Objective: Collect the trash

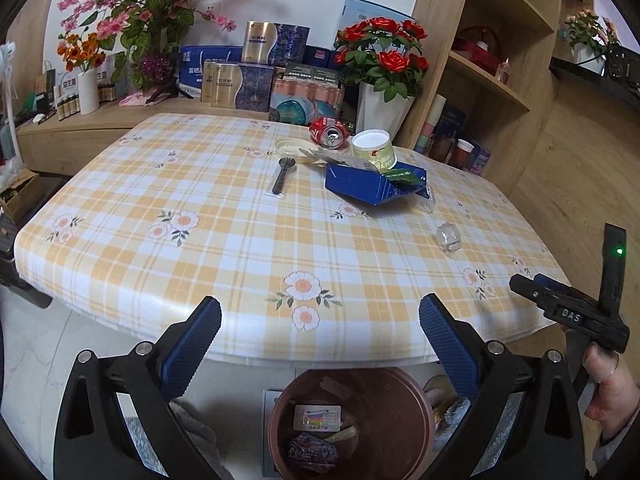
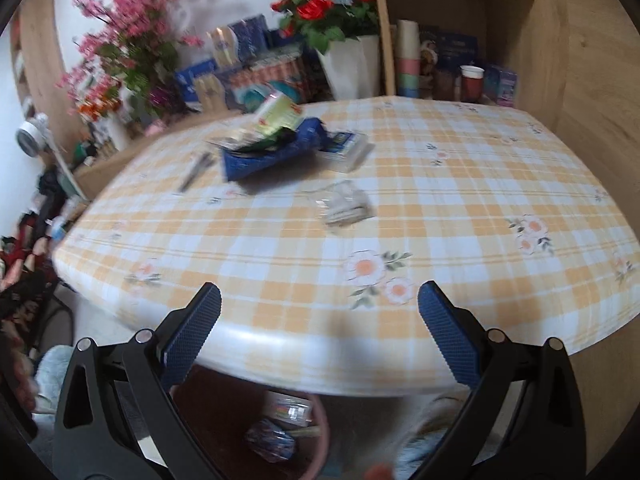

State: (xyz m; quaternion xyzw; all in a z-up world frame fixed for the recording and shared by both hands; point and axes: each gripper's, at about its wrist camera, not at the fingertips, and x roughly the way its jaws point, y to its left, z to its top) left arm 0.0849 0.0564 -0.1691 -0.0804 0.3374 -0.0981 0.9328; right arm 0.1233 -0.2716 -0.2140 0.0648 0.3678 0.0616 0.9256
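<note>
A brown trash bin (image 1: pixel 404 408) stands on the floor under the table's near edge, with wrappers inside; it also shows in the right wrist view (image 2: pixel 320 424). My left gripper (image 1: pixel 320 332) is open and empty above the bin. My right gripper (image 2: pixel 320 320) is open and empty at the table's near edge. On the table lie a blue carton (image 1: pixel 368 186), a paper cup (image 1: pixel 374 150), a crushed red can (image 1: pixel 326 130), a black spoon (image 1: pixel 282 174), a lid (image 1: pixel 292 146) and a crumpled clear wrapper (image 1: pixel 448 236). The wrapper (image 2: pixel 344 202) and the carton (image 2: pixel 272 156) also show, blurred, in the right wrist view.
The table (image 1: pixel 224 256) has a yellow plaid flowered cloth. A wooden shelf unit (image 1: pixel 500 64) stands at right. A low cabinet (image 1: pixel 80 132) behind holds boxes and flower vases. A red rose pot (image 1: pixel 380 92) stands at the table's far edge.
</note>
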